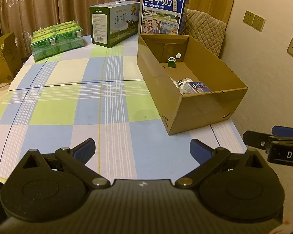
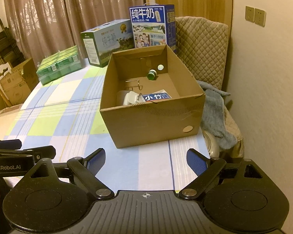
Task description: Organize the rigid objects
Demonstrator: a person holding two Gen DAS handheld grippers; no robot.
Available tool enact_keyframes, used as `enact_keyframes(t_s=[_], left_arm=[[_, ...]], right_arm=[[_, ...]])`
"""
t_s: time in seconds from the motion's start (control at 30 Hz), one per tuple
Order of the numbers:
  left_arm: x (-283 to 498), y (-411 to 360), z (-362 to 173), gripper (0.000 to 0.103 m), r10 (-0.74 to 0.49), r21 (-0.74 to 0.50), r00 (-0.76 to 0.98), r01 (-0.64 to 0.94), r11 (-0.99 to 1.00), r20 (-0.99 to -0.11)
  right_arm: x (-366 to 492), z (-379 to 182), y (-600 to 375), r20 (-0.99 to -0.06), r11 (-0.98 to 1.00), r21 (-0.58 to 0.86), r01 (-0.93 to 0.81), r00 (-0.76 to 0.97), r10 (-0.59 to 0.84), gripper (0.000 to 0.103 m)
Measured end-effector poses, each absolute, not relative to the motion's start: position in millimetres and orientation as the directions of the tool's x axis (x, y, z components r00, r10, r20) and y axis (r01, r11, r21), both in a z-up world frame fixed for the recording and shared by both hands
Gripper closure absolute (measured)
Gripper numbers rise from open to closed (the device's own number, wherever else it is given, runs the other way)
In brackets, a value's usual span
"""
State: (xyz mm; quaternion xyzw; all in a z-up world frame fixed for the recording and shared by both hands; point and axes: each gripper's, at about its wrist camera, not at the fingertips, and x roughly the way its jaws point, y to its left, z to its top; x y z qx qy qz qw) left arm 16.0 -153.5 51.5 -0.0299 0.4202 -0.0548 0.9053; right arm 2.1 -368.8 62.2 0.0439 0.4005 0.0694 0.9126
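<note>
An open cardboard box (image 1: 203, 113) (image 2: 150, 122) stands on the checked tablecloth at the table's right side. Inside it lie a small green bottle (image 1: 172, 62) (image 2: 152, 74), a blue packet with white characters (image 1: 199, 87) (image 2: 156, 97), a white plastic item (image 2: 131, 98) and a thin wire piece (image 2: 133, 84). My left gripper (image 1: 142, 150) hovers open over the cloth, short of the box, nothing between its fingers. My right gripper (image 2: 145, 159) is open too, just before the box's near wall, empty. Each gripper shows at the edge of the other's view.
At the table's far end stand a green shrink-wrapped pack (image 1: 57, 39) (image 2: 59, 67), a green-and-white milk carton case (image 1: 115, 25) (image 2: 105, 41) and a blue milk case (image 1: 164, 13) (image 2: 152, 26). A quilted chair (image 2: 203, 48) with a grey cloth (image 2: 214, 113) sits right of the table. Cardboard boxes (image 1: 2, 58) stand left.
</note>
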Motion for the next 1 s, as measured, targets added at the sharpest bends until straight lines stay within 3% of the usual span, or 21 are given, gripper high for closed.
enact_keyframes(t_s=[1.0], left_arm=[[17.2, -151.5, 53.5, 0.001, -0.128, -0.11, 0.651, 0.069, 0.992, -0.748]], right_arm=[[5.8, 61.6, -369.1, -0.722, 0.987, 0.137, -0.089, 0.673, 0.161, 0.016]])
